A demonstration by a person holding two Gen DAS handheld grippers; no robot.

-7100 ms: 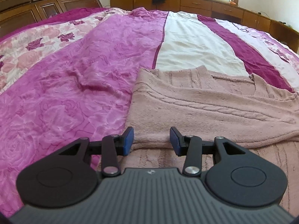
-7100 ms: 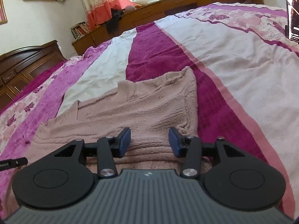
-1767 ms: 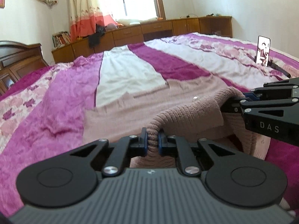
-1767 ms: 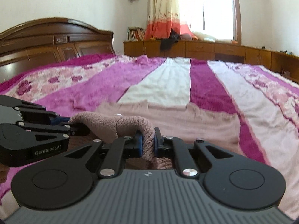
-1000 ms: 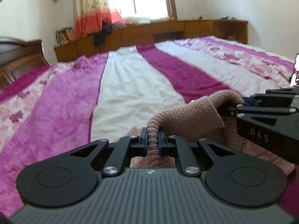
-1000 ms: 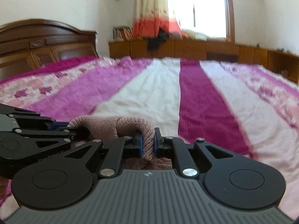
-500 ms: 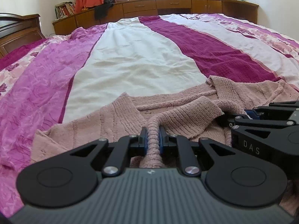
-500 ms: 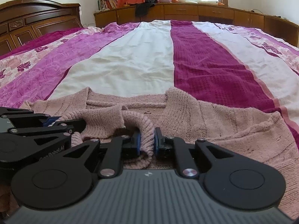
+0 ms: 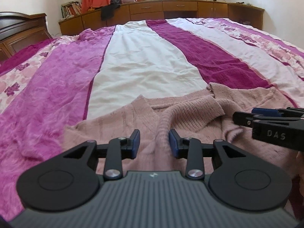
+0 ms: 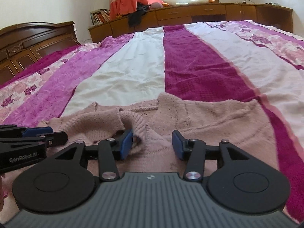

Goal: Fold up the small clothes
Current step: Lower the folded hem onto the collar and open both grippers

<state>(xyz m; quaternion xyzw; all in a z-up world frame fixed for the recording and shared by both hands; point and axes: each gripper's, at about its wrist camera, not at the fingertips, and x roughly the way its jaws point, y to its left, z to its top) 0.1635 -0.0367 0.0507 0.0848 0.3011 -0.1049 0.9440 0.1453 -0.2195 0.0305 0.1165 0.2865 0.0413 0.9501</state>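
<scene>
**Two grippers open over sweater**

The pink sweater (image 9: pixel 190 114) lies flat on the striped bedspread (image 9: pixel 133 66), one ribbed edge folded across its middle. The left gripper (image 9: pixel 154 140) stands spread, fingers straddling that fold without gripping. The right gripper (image 10: pixel 151 144) is likewise spread and empty, just right of the fold.

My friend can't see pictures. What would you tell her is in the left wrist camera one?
An open hand-held gripper hovers low over a fuzzy pink sweater lying folded on a bed with purple, white and magenta stripes. A second hand-held gripper pokes in from the right, and wooden cabinets line the far wall under a bright window.
</scene>
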